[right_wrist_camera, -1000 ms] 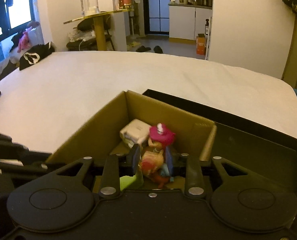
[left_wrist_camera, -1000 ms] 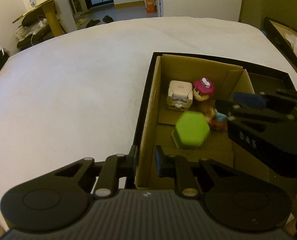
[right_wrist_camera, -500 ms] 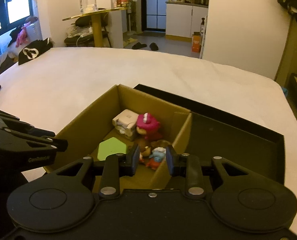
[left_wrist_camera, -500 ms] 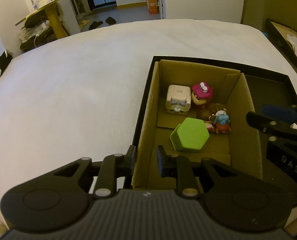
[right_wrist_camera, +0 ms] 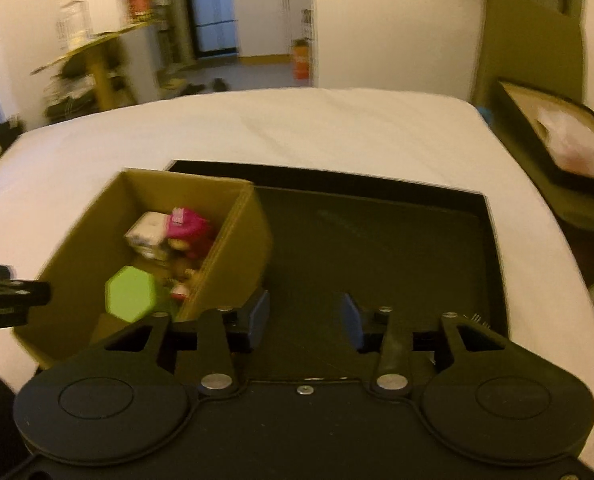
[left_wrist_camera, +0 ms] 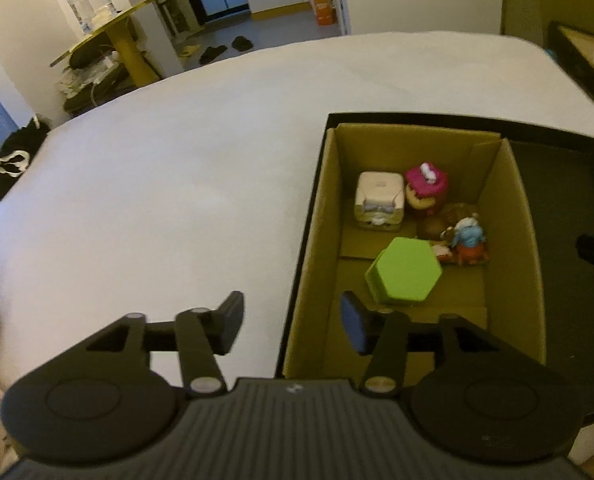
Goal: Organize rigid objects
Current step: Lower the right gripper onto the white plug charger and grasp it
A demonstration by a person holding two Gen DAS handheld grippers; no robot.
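Brown cardboard forms the box (left_wrist_camera: 513,216), which sits in the left part of a shallow black tray (left_wrist_camera: 569,200) on a white-covered surface (left_wrist_camera: 157,200); in the left wrist view the box fills the right centre of the frame. Inside it, toward the far end, a cream cube-shaped toy (left_wrist_camera: 379,200) stands just beside a figurine with a magenta hat (left_wrist_camera: 425,186). Nearer lies a lime-green hexagonal block (left_wrist_camera: 407,274), and to its right a small blue-and-orange figurine (left_wrist_camera: 469,242) rests on the box floor.

The left gripper (left_wrist_camera: 293,326) hovers at the bottom of its view, jaws opening, straddling the box's near left wall without pressing it. The right gripper (right_wrist_camera: 303,318) sits low in its own blurred view over the bare tray floor, jaws opening with nothing between them.

A second ago both grippers were nearly shut: the left one pinched the box's left wall and the right one held the blue-and-orange figurine inside the box. That figurine now lies loose in the box, and the right gripper has moved right, out over the tray, showing only at the right edge of the left wrist view.
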